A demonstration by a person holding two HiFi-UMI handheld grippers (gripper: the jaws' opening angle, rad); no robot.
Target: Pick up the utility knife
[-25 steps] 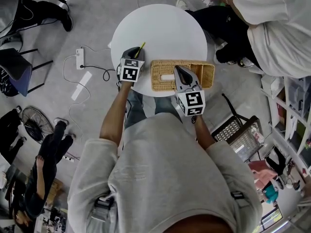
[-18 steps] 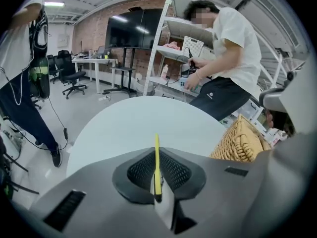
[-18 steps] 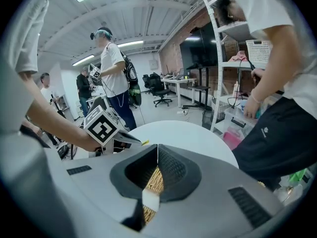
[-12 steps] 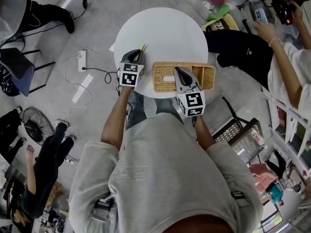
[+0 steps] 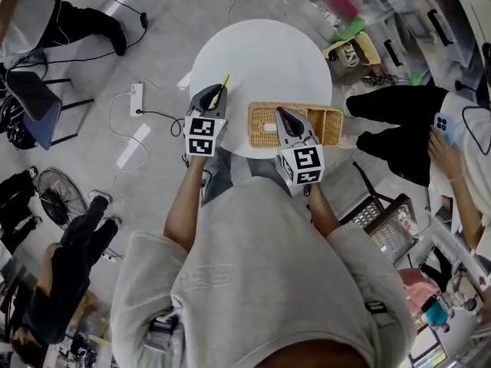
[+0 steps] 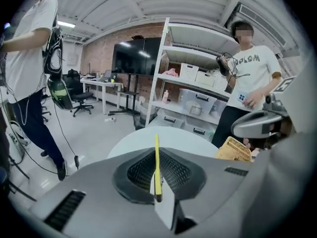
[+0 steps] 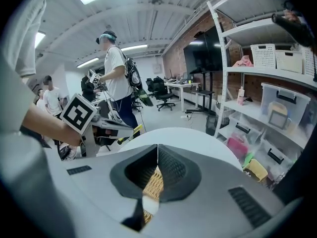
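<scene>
The utility knife [image 5: 223, 82] is slim and yellow, and its tip pokes out past my left gripper [image 5: 212, 96], which is shut on it above the left edge of the round white table [image 5: 261, 52]. In the left gripper view the knife [image 6: 157, 165] stands edge-on between the pads, clear of the tabletop. My right gripper [image 5: 285, 119] hovers over the wicker basket [image 5: 326, 121] with its jaws together and nothing in them. The right gripper view shows the basket [image 7: 152, 185] below the jaws and the left gripper [image 7: 106, 128] with the knife [image 7: 130, 131] to the left.
A white object [image 5: 267, 126] lies in the basket's left section. A power strip [image 5: 136, 98] and cables lie on the floor to the left. People stand around the table; shelving with bins [image 6: 198, 100] is behind it. A wire crate [image 5: 387, 217] sits at the right.
My left gripper has risen off the table with the knife in it. The right gripper has stayed over the basket. The person at the right has stepped back from the table.
</scene>
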